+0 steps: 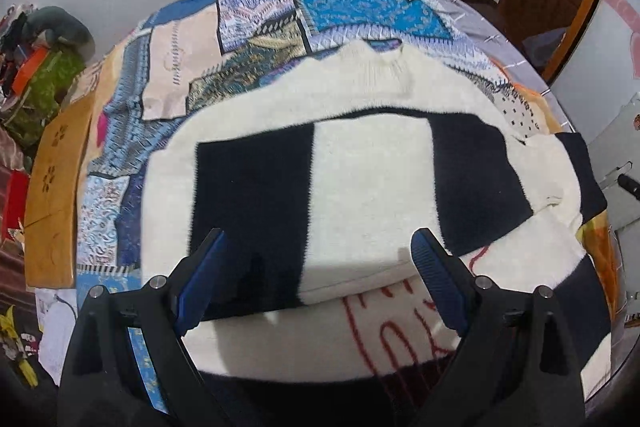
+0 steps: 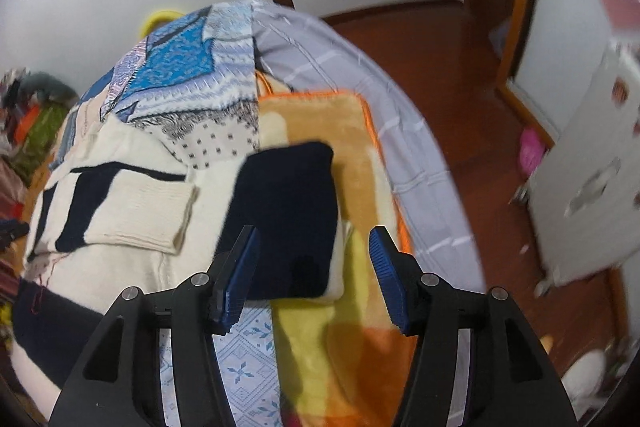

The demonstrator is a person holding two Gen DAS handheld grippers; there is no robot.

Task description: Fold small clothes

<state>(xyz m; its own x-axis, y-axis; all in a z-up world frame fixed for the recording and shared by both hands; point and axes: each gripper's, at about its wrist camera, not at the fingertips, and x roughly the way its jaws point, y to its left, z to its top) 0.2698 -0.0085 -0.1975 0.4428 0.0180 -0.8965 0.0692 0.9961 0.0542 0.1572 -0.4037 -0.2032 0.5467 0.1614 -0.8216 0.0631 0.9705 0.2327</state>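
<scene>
Left wrist view: the left gripper (image 1: pixel 320 267) hangs over a cream and navy sweater (image 1: pixel 360 163) spread flat on a bed (image 1: pixel 256 7) with a patchwork cover. Its jaws are spread wide and hold nothing; the sweater's body lies below and between them, with one sleeve already folded across the chest. Red stitched lettering (image 1: pixel 400 331) shows on the near part of the sweater.

Right wrist view: the right gripper (image 2: pixel 314 267) is above the navy cuff (image 2: pixel 292 219) of the other sleeve, which lies out to the side on an orange blanket (image 2: pixel 352 155), off the sweater's body. The jaws stand apart, with the cuff below them and no pad pressing on it.

The risk, as I judge it, is that this sleeve sits askew on the fuzzy blanket: a shallow pinch could catch the blanket along with the knit, or grab only one layer, so the sleeve would drag and twist instead of folding cleanly. Pulling hard could also shift the already folded sleeve.
</scene>
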